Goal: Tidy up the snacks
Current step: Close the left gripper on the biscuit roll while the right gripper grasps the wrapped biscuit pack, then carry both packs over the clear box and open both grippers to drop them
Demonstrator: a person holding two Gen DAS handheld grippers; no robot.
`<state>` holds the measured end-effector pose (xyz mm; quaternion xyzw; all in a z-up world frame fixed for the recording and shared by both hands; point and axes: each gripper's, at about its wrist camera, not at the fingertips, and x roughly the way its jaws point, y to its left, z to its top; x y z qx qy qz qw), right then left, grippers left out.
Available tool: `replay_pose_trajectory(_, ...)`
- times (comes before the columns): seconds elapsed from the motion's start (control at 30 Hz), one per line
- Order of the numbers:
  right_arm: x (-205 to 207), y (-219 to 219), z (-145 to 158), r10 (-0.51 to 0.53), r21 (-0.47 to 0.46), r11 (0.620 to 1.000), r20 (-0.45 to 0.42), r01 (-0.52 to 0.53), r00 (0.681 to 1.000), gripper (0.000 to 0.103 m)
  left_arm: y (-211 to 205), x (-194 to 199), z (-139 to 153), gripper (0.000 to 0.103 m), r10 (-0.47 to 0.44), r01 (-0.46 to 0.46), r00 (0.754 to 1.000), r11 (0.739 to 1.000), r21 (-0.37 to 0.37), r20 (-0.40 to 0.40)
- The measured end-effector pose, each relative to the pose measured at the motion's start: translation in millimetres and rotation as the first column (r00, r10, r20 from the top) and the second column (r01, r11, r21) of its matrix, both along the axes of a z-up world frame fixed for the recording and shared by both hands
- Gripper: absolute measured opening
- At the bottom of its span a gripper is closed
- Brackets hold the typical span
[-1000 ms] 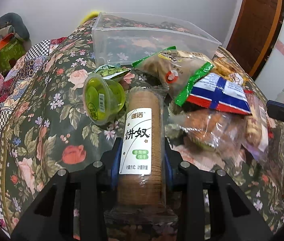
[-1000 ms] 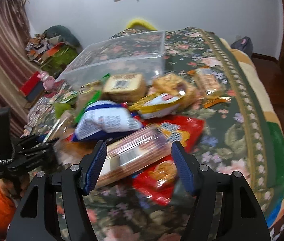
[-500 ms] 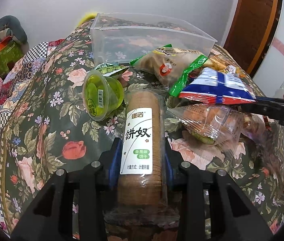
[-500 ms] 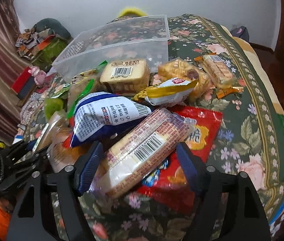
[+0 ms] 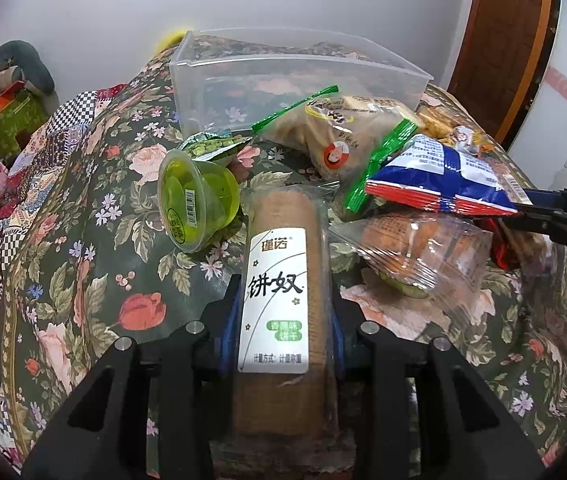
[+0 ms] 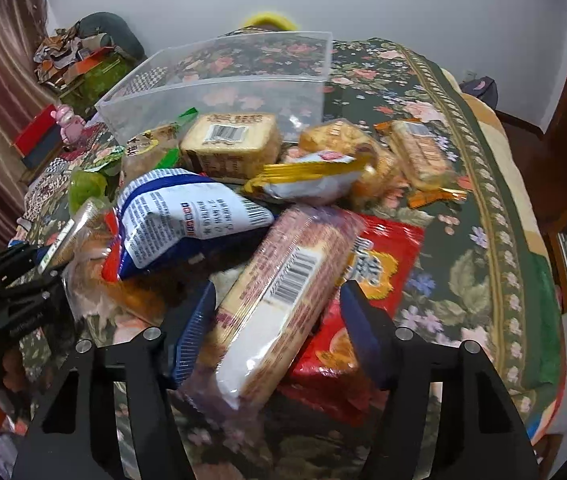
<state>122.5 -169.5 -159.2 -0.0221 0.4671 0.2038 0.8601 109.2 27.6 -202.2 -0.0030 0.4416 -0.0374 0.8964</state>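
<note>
Left claw [image 5: 283, 312] gripped the biscuit roll [image 5: 279, 292]; right claw [image 6: 275, 316] was closing around a cracker pack [image 6: 283, 292]; the bin [image 5: 283, 76] at twelve o'clock sat empty, everything left to stow.

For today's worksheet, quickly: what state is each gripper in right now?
Left gripper: shut on the brown biscuit roll.
Right gripper: jaws closing around the pink biscuit pack, not yet gripping.

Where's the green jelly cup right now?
In the left wrist view the green jelly cup lies tipped on the floral cloth, left of the biscuit roll, below the clear bin.
</note>
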Motion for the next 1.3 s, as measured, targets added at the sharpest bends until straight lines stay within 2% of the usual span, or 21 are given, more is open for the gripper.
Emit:
replay_pose_trajectory(0.1, 2, -8, -1, -0.019, 0.008, 1.000, 0.000, 0.019, 1.000, 0.052, 0, -4, 5, 0.037, 0.007, -0.007, 1.000, 1.000, 0.000, 0.008)
replay_pose_trajectory(0.13, 3, -7, -2, -0.023, 0.007, 1.000, -0.002, 0.023, 1.000, 0.046, 0, -5, 8, 0.037, 0.011, -0.011, 1.000, 1.000, -0.004, 0.010)
replay_pose_trajectory(0.27, 9, -3, -6, -0.035, -0.027, 0.999, 0.036, 0.036, 0.999, 0.043, 5, -8, 17, 0.037, 0.031, -0.031, 0.999, 0.999, -0.017, 0.023)
replay_pose_trajectory(0.5, 1, -10, 2, -0.025, 0.001, 1.000, 0.049, 0.025, 0.999, 0.043, 8, -12, 37, 0.037, 0.050, -0.050, 0.997, 0.999, -0.013, 0.063)
replay_pose_trajectory(0.77, -7, -12, 41, -0.009, 0.066, 0.998, 0.127, 0.001, 0.992, 0.043, 13, -7, 69, 0.037, 0.066, -0.061, 0.989, 0.997, -0.042, 0.130)
replay_pose_trajectory(1.0, 6, 3, 76, 0.014, 0.109, 0.993, 0.218, -0.039, 0.976, 0.043, 15, 12, 94, 0.037, 0.075, -0.066, 0.981, 0.996, -0.057, 0.177)
replay_pose_trajectory(1.13, 19, 13, 88, 0.026, 0.119, 0.991, 0.261, -0.059, 0.965, 0.043, 14, 27, 104, 0.037, 0.072, -0.064, 0.977, 0.997, -0.046, 0.202)
replay_pose_trajectory(1.3, 39, 23, 96, 0.028, 0.130, 0.989, 0.288, -0.068, 0.957, 0.043, 16, 53, 110, 0.037, 0.077, -0.064, 0.976, 0.995, -0.071, 0.205)
